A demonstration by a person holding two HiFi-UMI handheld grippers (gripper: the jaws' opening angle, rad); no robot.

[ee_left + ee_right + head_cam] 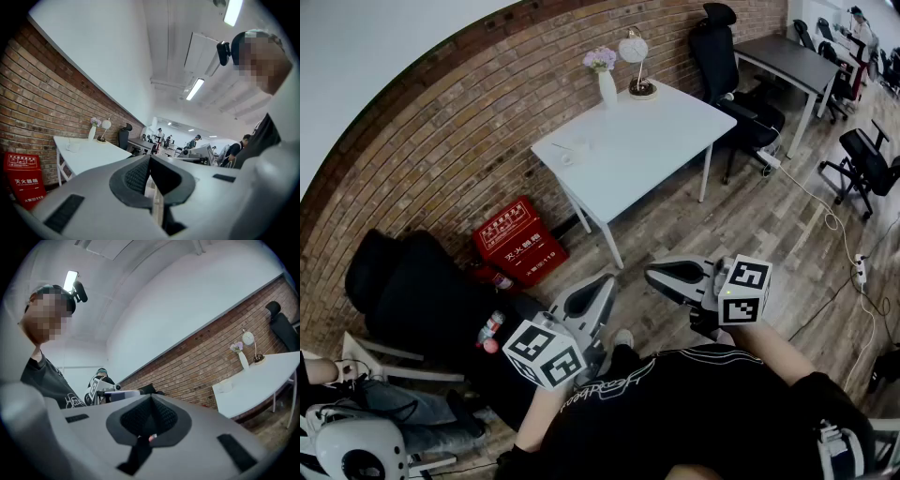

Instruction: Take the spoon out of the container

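Note:
A small white container (572, 150) stands near the left end of the white table (647, 141), far ahead of me. It also shows in the left gripper view as the container (73, 146) and in the right gripper view as the container (225, 385). It is too small to make out a spoon. My left gripper (605, 283) is held close to my body, well short of the table, its jaws shut with nothing between them (150, 157). My right gripper (652, 274) is beside it, jaws also together and empty (151, 397).
A white vase with flowers (605, 80) and a round lamp (636, 61) stand at the table's far end. Red boxes (520, 241) sit on the floor by the brick wall. Black office chairs (736, 84) and a dark desk (792, 61) are to the right. A cable (839, 234) runs over the floor.

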